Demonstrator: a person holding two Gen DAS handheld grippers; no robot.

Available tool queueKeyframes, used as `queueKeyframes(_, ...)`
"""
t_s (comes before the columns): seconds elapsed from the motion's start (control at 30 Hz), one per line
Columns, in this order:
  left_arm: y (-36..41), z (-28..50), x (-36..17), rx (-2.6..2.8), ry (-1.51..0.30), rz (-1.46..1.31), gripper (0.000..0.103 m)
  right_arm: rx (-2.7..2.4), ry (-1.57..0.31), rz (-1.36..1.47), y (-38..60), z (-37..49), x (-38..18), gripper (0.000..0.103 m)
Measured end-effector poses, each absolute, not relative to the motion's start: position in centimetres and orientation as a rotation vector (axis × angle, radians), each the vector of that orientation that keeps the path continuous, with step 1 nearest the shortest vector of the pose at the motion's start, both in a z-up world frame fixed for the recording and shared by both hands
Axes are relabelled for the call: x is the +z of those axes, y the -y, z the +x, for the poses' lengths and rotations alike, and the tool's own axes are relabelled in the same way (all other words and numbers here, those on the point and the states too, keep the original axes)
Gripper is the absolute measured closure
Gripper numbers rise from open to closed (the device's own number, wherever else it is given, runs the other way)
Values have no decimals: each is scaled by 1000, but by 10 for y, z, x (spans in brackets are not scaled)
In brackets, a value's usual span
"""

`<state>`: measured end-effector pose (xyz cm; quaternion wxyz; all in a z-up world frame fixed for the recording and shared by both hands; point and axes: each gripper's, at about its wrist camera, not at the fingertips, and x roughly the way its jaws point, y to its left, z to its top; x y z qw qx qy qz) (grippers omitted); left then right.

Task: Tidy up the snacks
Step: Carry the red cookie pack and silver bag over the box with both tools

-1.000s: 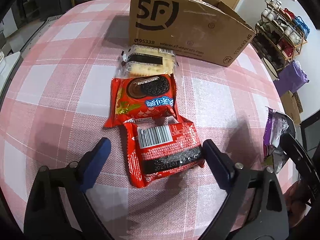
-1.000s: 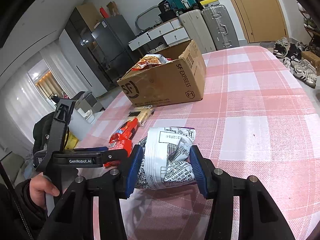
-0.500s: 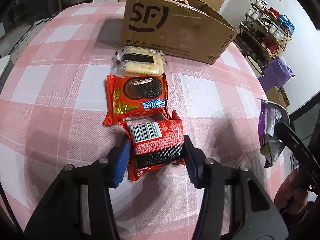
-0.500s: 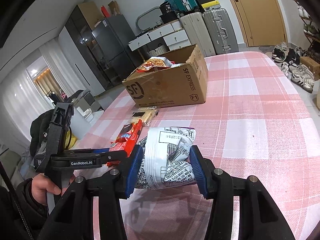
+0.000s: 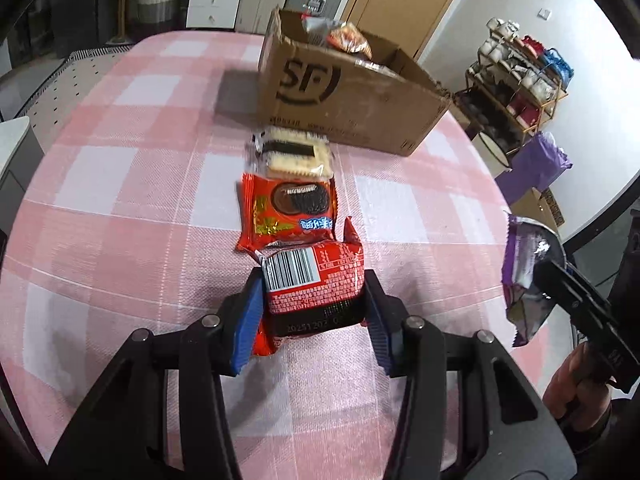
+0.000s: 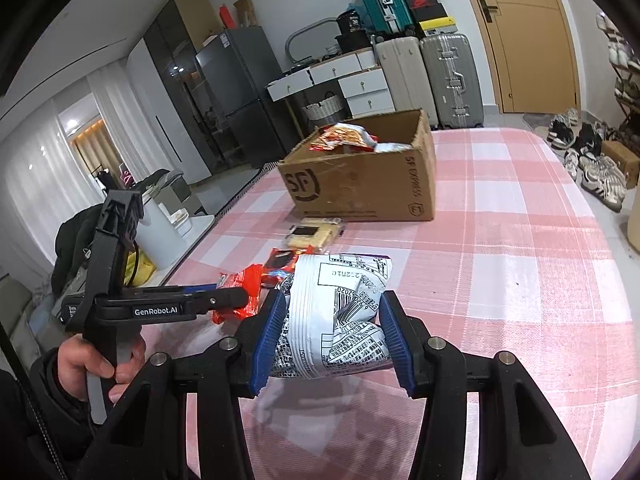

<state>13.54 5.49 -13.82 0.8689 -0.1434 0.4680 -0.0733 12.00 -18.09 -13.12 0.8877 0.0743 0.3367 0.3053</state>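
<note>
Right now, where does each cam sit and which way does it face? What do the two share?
Left wrist: on the left hand-held gripper, angled down at the pink checked tablecloth; its blue-padded fingers are closing on a red barcoded snack packet.
Right wrist: on the right hand-held gripper, facing along the table; it grips a white crumpled snack bag; a hand shows.
Shared: brown SF cardboard box, cracker pack.

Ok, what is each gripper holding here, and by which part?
The left gripper, jaws closing, grips the red barcode packet across its sides at the near end. The right gripper clamps the crumpled white-and-purple packet across its lower sides.
</note>
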Motion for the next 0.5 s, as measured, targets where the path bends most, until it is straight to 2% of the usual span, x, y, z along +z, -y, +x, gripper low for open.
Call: queueKeyframes(0.5, -73, 119, -89, -194, -873, -306, 59, 649, -654, 136, 165, 111, -108, 54)
